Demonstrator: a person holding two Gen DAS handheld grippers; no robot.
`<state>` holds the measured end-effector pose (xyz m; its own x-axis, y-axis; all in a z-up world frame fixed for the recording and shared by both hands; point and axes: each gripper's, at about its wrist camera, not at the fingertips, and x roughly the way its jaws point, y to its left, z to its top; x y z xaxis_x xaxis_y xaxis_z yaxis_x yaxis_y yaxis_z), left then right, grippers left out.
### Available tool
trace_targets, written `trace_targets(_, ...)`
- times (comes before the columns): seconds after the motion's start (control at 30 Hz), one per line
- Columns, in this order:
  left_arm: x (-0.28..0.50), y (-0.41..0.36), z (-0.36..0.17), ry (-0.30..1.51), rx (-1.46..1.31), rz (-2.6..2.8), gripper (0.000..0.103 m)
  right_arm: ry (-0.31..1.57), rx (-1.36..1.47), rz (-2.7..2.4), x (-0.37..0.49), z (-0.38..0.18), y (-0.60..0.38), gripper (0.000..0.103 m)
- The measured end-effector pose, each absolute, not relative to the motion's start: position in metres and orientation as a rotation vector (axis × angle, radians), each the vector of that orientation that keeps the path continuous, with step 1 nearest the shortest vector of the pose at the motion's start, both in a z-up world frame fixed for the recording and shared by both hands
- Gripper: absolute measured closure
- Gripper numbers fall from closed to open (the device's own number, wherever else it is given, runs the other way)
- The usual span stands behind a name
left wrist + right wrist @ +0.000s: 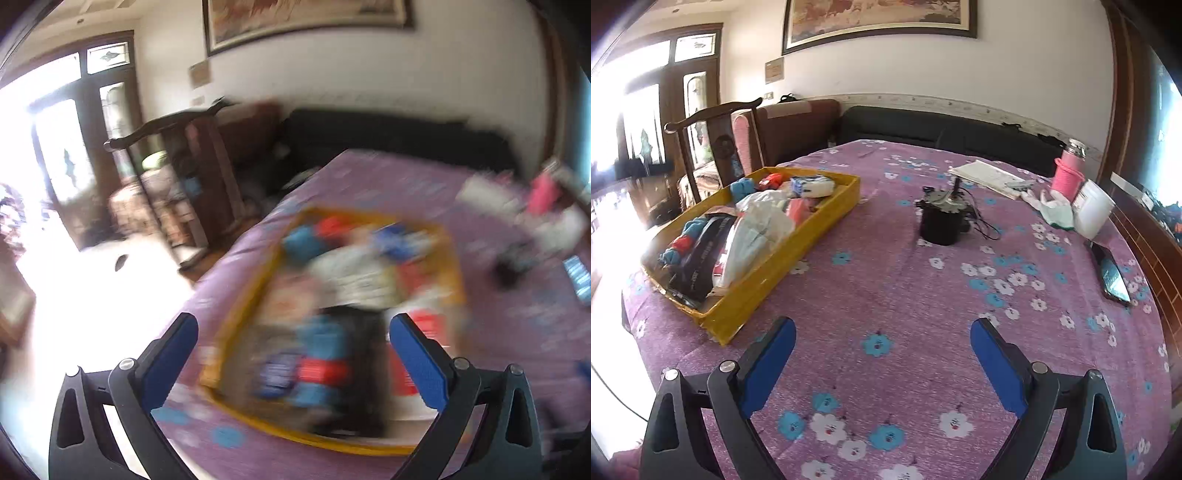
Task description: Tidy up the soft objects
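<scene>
Left wrist view heavily smeared: left gripper (293, 328) is over the yellow tray (236, 314), jaws wide, holding nothing.
Risk: aiming blind, it could snag the white plastic bag (757, 225) or clip the tray rim. Right gripper (882, 332), jaws wide and empty, is above bare desk (905, 295); tray at 10 o'clock, well apart.

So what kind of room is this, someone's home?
Most likely a home living or dining room: a table under a floral tablecloth, a dark sofa along the wall, a framed painting above and a carved wooden chair.
</scene>
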<state>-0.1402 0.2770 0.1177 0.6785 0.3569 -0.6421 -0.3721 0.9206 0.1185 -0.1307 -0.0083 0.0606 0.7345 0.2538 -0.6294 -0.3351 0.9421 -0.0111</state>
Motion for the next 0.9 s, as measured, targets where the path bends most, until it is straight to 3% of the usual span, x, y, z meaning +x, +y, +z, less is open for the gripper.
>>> trace_targets(0.13,-0.112,0.29,0.093,0.814,0.074,0.48,0.0,0.72,-0.037,0.333,-0.125,0.051,-0.019,0.005)
trace_targets(0.3,-0.075,0.246,0.047,0.915,0.365,0.473,0.0,0.736,-0.039,0.322,-0.127,0.047,-0.021,0.005)
trace_targets(0.67,-0.087,0.21,0.111,0.719,0.267,0.335,0.0,0.751,0.04,0.306,-0.122,0.048,-0.043,0.005)
trace_targets(0.9,-0.016,0.186,0.064,0.918,0.517,0.326,0.0,0.755,0.018,0.297,-0.122,0.044,-0.039,0.005)
